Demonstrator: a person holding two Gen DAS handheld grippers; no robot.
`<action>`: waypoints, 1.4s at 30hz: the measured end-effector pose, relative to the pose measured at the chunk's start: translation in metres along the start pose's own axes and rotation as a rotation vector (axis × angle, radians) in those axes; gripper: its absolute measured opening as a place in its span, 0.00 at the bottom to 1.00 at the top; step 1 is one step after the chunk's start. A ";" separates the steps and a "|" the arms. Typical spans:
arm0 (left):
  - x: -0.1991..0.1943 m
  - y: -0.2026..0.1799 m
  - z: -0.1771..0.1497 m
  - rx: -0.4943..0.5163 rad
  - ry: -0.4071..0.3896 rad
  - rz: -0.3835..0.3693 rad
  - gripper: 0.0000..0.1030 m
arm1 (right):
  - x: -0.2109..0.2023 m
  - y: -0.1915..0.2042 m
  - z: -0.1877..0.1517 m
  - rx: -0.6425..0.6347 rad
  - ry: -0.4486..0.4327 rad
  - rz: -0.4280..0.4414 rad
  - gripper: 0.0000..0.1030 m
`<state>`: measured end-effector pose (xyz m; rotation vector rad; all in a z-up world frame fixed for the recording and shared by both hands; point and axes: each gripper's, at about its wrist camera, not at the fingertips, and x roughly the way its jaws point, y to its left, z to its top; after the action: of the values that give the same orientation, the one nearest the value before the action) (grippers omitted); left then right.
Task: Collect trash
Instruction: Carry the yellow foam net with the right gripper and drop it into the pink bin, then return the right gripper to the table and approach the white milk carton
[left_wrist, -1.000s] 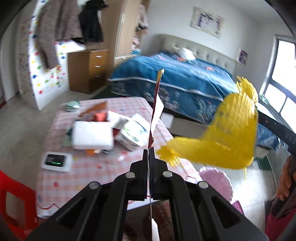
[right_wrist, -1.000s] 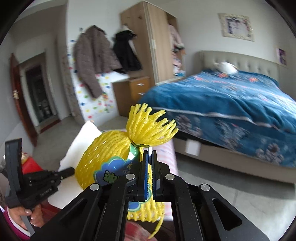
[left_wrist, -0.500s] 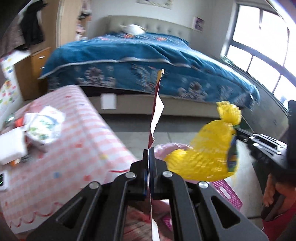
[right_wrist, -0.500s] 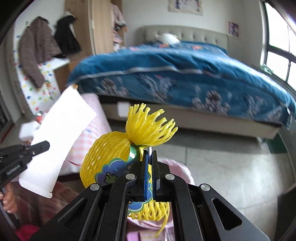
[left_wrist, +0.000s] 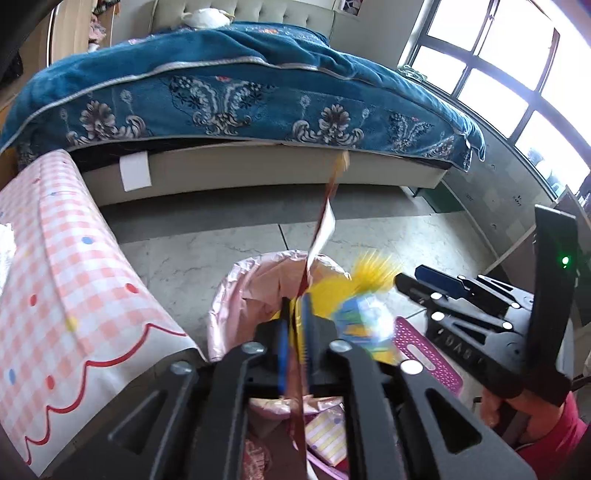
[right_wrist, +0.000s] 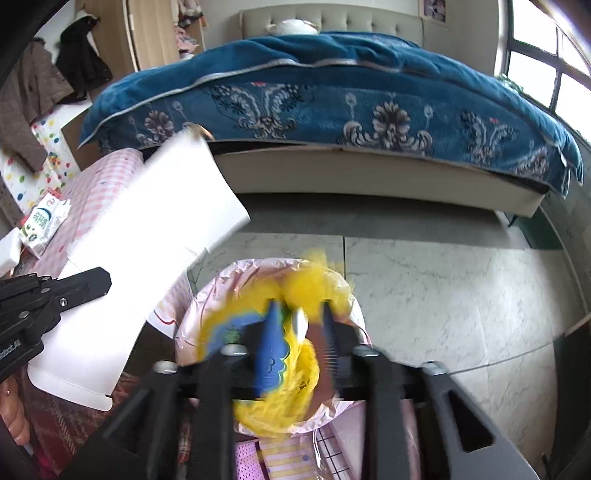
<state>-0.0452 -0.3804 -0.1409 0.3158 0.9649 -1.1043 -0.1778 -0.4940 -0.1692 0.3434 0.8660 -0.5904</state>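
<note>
My left gripper (left_wrist: 294, 304) has its jaws parted a little around a flat white card with a dark red back (left_wrist: 320, 229), seen edge-on; the card shows broadside in the right wrist view (right_wrist: 147, 240). My right gripper (right_wrist: 298, 314) is open, and the yellow foam net with a blue-green label (right_wrist: 295, 354) is blurred, dropping from it into the pink-lined trash bin (right_wrist: 207, 295). In the left wrist view the net (left_wrist: 354, 306) is over the bin (left_wrist: 236, 280), with the right gripper (left_wrist: 421, 280) beside it.
A pink checked tablecloth table (left_wrist: 55, 277) stands left of the bin, with a milk carton (right_wrist: 42, 221) on it. A bed with a blue cover (left_wrist: 221, 85) lies behind. A pink perforated basket (left_wrist: 424, 354) sits right of the bin. Grey marble floor surrounds it.
Both grippers swung from the table toward the bin and tilted down. The right jaws opened and released the yellow net, which falls. The left jaws loosened on the card.
</note>
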 end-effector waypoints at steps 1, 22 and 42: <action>0.001 0.002 0.000 -0.007 0.003 0.001 0.22 | 0.000 0.000 0.000 0.002 0.003 -0.003 0.36; -0.115 0.072 -0.035 -0.113 -0.179 0.283 0.36 | -0.054 0.086 0.031 -0.123 -0.113 0.207 0.36; -0.250 0.189 -0.126 -0.459 -0.306 0.658 0.49 | -0.078 0.274 0.041 -0.458 -0.106 0.501 0.41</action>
<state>0.0268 -0.0604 -0.0606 0.0681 0.7311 -0.3008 -0.0244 -0.2720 -0.0699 0.0998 0.7502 0.0598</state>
